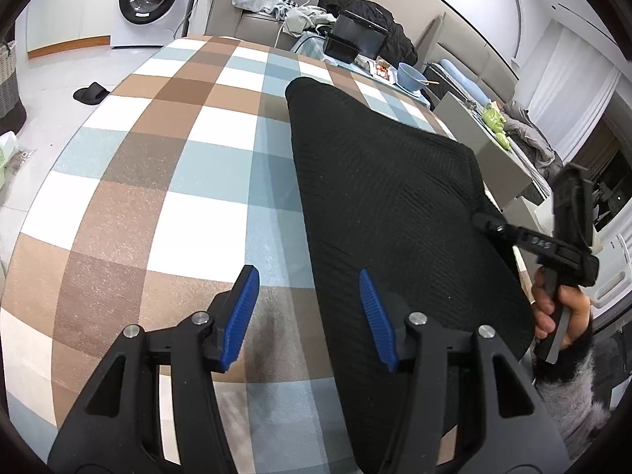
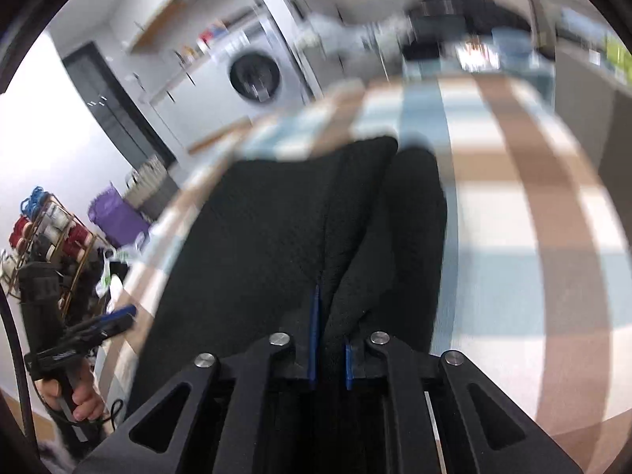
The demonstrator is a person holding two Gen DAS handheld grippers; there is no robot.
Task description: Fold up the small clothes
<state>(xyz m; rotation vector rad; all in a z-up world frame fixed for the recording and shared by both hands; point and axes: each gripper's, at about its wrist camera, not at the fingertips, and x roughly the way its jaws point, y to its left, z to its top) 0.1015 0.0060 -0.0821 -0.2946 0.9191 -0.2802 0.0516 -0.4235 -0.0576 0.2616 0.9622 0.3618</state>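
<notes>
My right gripper (image 2: 328, 339) pinches the near edge of the black cloth (image 1: 395, 205), which stretches away from it, while my left gripper (image 1: 308, 312) waits half-open beside the cloth.

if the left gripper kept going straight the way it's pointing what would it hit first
Probably the checked tablecloth: the left gripper is open and angled down, with bare cloth between its blue pads. The black garment lies under the right-hand pad's line, so it might graze that edge; depth is unclear.

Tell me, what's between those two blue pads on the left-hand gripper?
Only checked tablecloth. In the left wrist view the left gripper is open, its right pad just over the black garment's edge.
</notes>
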